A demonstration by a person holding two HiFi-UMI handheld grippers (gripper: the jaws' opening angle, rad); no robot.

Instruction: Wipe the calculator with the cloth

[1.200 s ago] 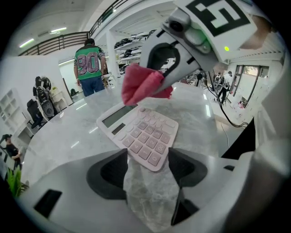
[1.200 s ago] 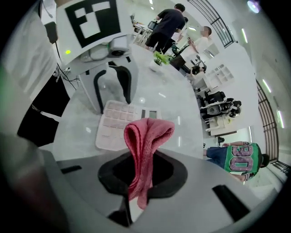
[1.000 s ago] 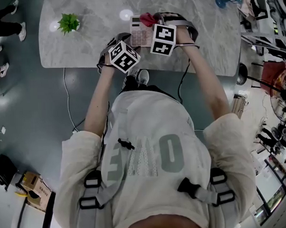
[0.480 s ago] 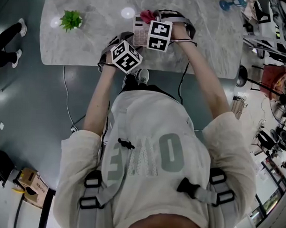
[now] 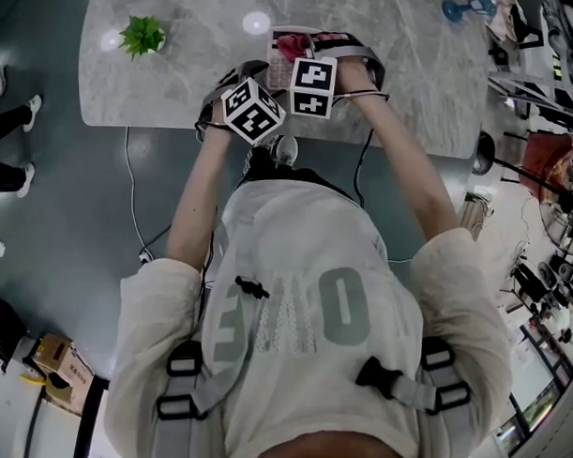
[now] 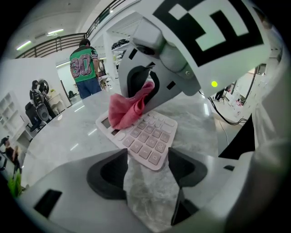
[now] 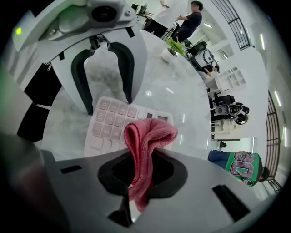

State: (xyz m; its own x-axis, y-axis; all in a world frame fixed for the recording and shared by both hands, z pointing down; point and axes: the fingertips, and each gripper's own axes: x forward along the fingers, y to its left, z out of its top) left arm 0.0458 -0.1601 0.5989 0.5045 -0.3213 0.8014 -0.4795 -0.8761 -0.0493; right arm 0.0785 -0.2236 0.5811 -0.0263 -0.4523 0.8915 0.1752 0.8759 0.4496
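Pink cloth [image 7: 148, 136], pinched in my right gripper [image 7: 142, 179], rests on the calculator [image 6: 146, 136] at its display end, on the marble table [image 5: 188, 86]. My left gripper [image 6: 148, 166] has its jaws wide at the near edge, perhaps bracing it. Wiping is under way, I judge; next, drag across the keys.

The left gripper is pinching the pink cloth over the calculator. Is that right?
Not quite. It is the right gripper that pinches the pink cloth over the calculator. The right gripper view shows its fingers closed on the cloth. The left gripper has its fingers apart with nothing between them.
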